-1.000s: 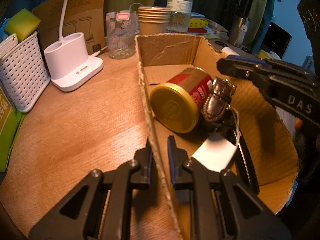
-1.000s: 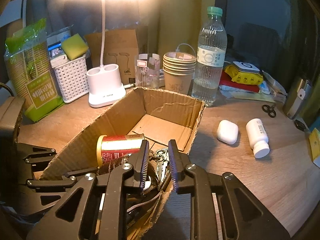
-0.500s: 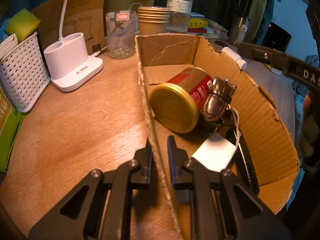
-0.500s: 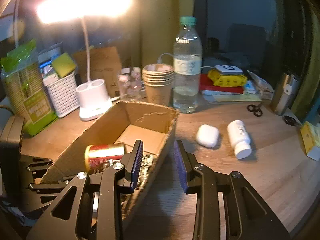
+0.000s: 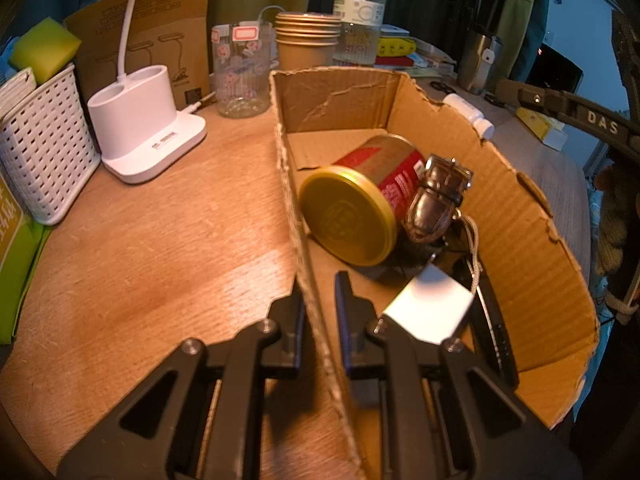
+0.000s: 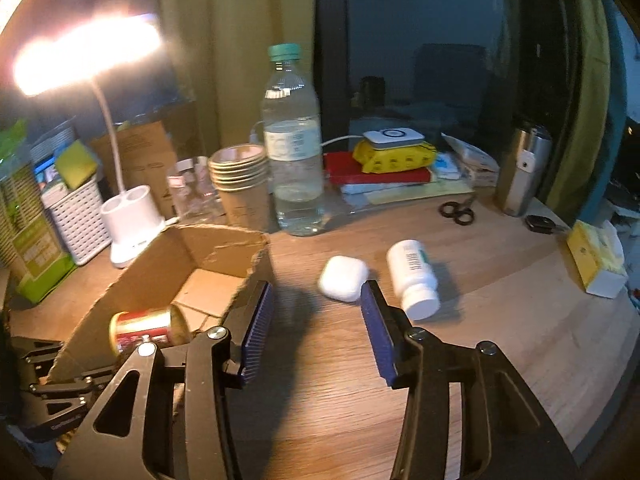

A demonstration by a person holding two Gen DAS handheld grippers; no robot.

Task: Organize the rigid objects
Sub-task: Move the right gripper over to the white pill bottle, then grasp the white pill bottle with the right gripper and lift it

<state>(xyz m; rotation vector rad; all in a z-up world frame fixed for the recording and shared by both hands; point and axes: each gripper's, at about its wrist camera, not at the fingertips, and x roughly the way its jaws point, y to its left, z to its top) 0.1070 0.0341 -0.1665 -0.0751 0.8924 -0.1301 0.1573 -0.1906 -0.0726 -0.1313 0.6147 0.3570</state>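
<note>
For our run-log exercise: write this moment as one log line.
left gripper: shut on cardboard box wall | right gripper: open, above table, facing white case

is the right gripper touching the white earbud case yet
Apart. In the right wrist view the right gripper hangs open short of the white earbud case, with bare table visible between its fingers.

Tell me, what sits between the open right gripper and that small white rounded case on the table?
Nothing: in the right wrist view, only bare wooden tabletop lies between the right gripper and the small white rounded case.
</note>
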